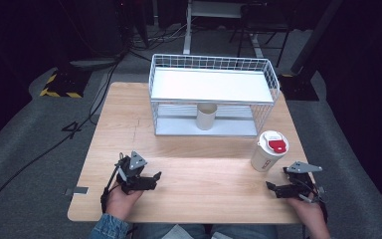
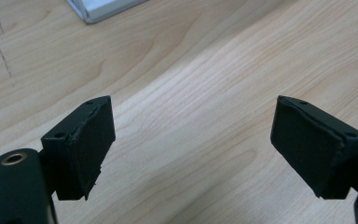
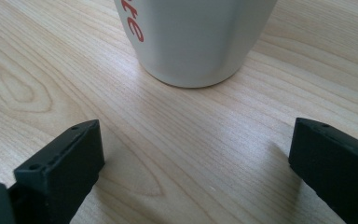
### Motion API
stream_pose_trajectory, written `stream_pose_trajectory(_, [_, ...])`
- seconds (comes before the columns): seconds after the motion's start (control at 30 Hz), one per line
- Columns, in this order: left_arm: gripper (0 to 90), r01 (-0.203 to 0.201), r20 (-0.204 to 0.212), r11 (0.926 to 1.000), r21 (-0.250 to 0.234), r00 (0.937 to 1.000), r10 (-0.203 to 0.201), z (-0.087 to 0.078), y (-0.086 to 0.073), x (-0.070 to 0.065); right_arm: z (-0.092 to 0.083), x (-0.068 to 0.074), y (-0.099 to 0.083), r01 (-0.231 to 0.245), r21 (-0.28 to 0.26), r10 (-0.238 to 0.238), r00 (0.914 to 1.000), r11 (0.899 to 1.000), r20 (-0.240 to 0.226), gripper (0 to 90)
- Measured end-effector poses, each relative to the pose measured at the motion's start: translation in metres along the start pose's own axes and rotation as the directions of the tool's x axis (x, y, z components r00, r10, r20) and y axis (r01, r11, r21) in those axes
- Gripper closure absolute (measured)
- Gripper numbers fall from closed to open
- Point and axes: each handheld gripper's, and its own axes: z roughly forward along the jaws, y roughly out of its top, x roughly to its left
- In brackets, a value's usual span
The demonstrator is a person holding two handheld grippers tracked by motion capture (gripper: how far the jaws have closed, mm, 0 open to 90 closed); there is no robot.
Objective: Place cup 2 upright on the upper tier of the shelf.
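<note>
Item: white lidded cup (image 1: 269,151) with a red tab on its lid and red lettering on its side. It stands upright on the table (image 1: 194,174), right of centre, in front of the right corner of the wire rack (image 1: 214,94) and apart from it.

Item: right hand-held gripper (image 1: 278,188), low over the table near the front edge, just short of the cup. Jaws apart, nothing between them; in the right gripper view they frame the cup's base (image 3: 196,46) with bare wood between.

Item: left hand-held gripper (image 1: 154,178), front left, well apart from the cup. Jaws apart, empty, over bare wood.

Item: plain paper cup (image 1: 206,115), upright on the rack's lower shelf.

Step in hand, as judged: approach to the lidded cup, not yet gripped.

Next move calls for: the right gripper to travel forward until the pads stand either side of the cup wall, then close squarely without tipping it.
</note>
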Motion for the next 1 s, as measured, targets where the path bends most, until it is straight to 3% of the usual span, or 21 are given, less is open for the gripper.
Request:
stream_pose_trajectory(0.23, [14.5,-0.003,-0.008,0.9992,0.039,1.0000,0.003,0.006,-0.006,0.002,0.000,0.000,0.000,0.000,0.000,0.000,1.0000,1.000,-0.001,3.3])
stream_pose_trajectory(0.47, [14.5,-0.032,-0.014,0.9954,0.090,0.9993,0.033,0.014,-0.009,-0.003,0.000,0.001,0.000,-0.003,-0.001,0.003,1.0000,1.000,0.000,3.1])
stream_pose_trajectory(0.63, [14.4,-0.013,-0.015,0.9923,0.124,0.9998,0.014,0.020,-0.012,-0.001,0.000,0.001,0.000,-0.003,0.000,0.003,1.0000,1.000,0.001,3.0])
stream_pose_trajectory(0.7, [13.4,0.021,-0.002,0.9917,0.127,0.9998,-0.021,0.021,-0.013,0.001,0.000,0.001,0.000,-0.003,0.000,0.003,1.0000,1.000,0.000,3.0])
stream_pose_trajectory(0.8, [11.1,0.015,-0.009,0.9939,0.109,0.9999,-0.014,0.022,-0.016,0.003,0.000,0.001,0.000,-0.003,-0.001,0.003,1.0000,1.000,-0.002,3.0])
stream_pose_trajectory(0.87, [6.0,0.032,-0.005,0.9965,0.077,0.9995,-0.032,0.024,-0.020,0.004,0.000,0.001,0.000,-0.003,0.000,0.003,1.0000,1.000,-0.001,3.0])
stream_pose_trajectory(1.0, [4.2,0.031,-0.004,0.9963,0.080,0.9995,-0.031,0.024,-0.020,0.005,0.000,0.001,0.000,-0.002,0.000,0.002,1.0000,1.000,0.000,3.0])
